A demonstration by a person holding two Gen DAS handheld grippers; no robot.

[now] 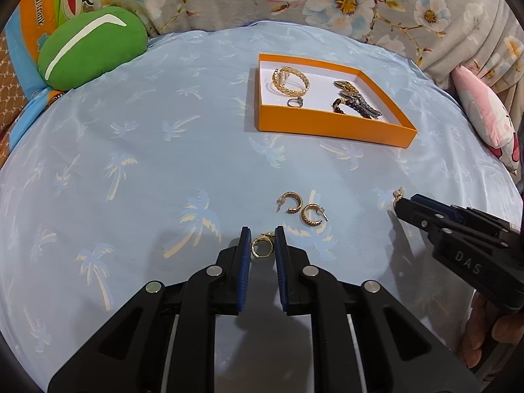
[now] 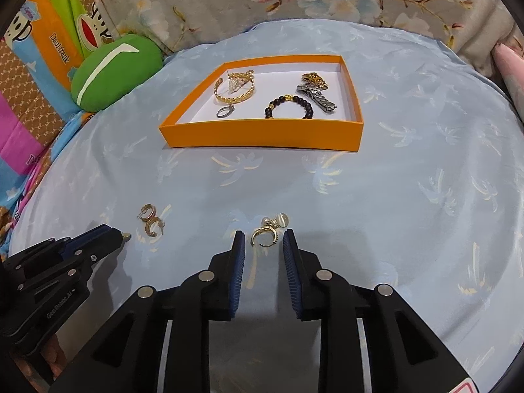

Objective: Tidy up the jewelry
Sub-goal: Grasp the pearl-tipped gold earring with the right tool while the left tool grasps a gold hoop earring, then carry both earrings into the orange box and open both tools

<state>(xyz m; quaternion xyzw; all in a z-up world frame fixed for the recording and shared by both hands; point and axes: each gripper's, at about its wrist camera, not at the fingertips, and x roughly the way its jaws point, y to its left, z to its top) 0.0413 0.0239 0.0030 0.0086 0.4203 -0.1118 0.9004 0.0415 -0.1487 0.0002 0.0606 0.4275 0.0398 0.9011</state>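
Left hand-held gripper narrowly pinches gold hoop; right hand-held gripper slightly open, straddling pearl earring. I'd close squarely, lift straight.

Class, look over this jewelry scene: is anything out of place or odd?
Yes. Four earrings lie loose on the blue cloth outside the orange box: a hoop pair, one hoop, and a pearl earring.

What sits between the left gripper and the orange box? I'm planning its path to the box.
In the left wrist view, two gold hoop earrings lie between the left gripper and the orange box; beyond them, bare blue cloth.
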